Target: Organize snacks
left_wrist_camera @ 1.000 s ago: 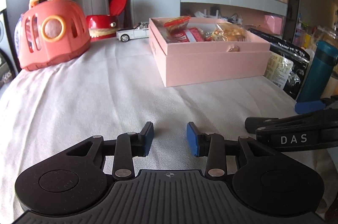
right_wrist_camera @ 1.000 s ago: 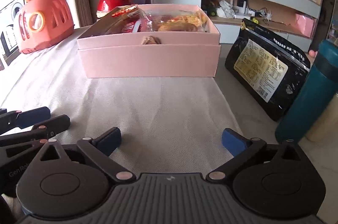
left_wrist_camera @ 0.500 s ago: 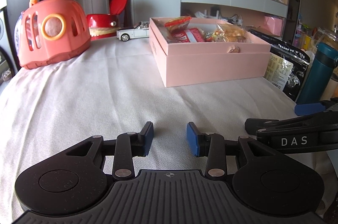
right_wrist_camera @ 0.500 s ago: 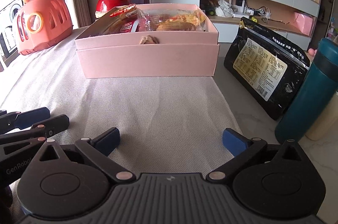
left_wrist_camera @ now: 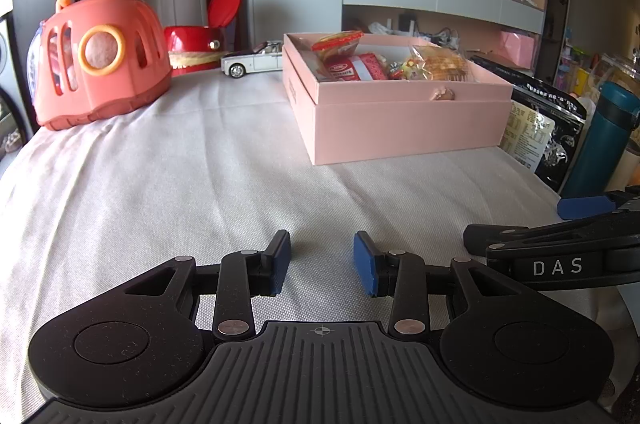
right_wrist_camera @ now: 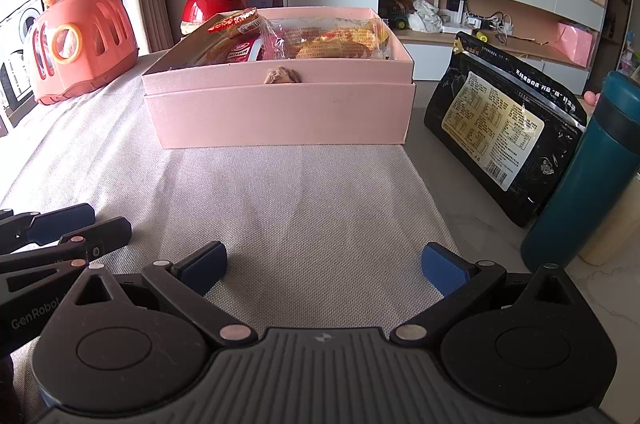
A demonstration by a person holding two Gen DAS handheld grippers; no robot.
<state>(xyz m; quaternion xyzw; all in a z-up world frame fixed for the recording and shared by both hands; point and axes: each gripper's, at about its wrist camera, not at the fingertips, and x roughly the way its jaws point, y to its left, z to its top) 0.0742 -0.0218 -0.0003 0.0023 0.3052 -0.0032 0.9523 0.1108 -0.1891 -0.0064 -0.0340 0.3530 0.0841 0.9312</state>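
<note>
1. Left tongs (left_wrist_camera: 322, 262), bottom centre of the left wrist view: blue pads a narrow gap apart, nothing between them, bare cloth below.
2. Right tongs (right_wrist_camera: 324, 268), bottom centre of the right wrist view: pads spread wide, empty.
3. Pink box (right_wrist_camera: 280, 112), upper centre of the right wrist view, lid off, sits on the cloth-covered table (right_wrist_camera: 300, 192). Snacks (right_wrist_camera: 304, 42) in wrappers lie packed inside it: red packets toward the left, yellow ones toward the right.
4. Black pouch (right_wrist_camera: 500, 128), right of the box, leans tilted, off the cloth. Teal bottle (right_wrist_camera: 592, 176) stands upright just beside it at the right edge.
5. Orange carrier toy (left_wrist_camera: 96, 56), upper left of the left wrist view; red tub (left_wrist_camera: 196, 44) and toy car (left_wrist_camera: 252, 60) behind, left of the box.
</note>
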